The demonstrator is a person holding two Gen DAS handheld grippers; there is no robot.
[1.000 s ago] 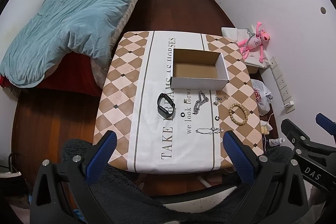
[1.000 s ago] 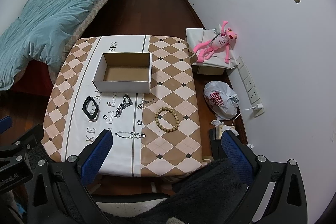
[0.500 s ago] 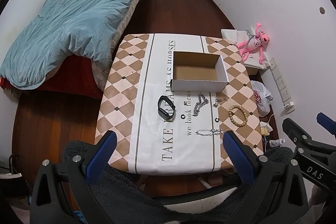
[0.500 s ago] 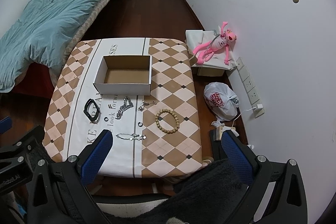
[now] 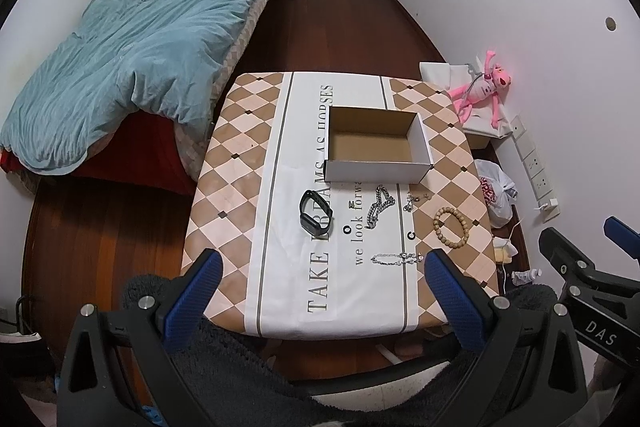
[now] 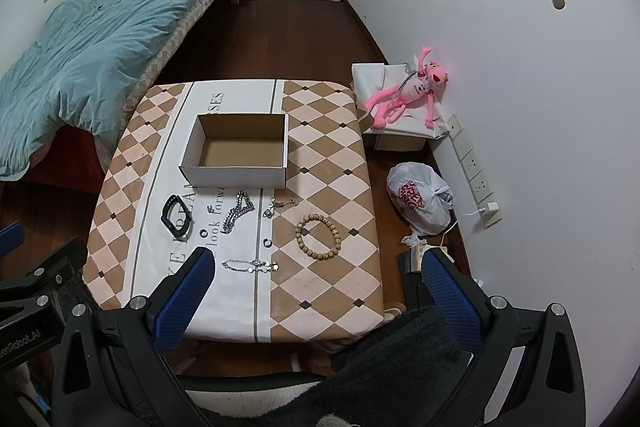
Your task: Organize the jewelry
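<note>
Tablecloth (image 5: 280,291) reads "TAKE", "we look forwa"; right gripper (image 5: 592,307) reads "DAS".

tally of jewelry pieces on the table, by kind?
Black wristband: 1
Beaded bracelet: 1
Silver chains: 2, a chunky one and a thin one
Small black rings: 2
Small silver bits, too small to identify: 1 cluster
Total: 7, all outside the cardboard box.
</note>
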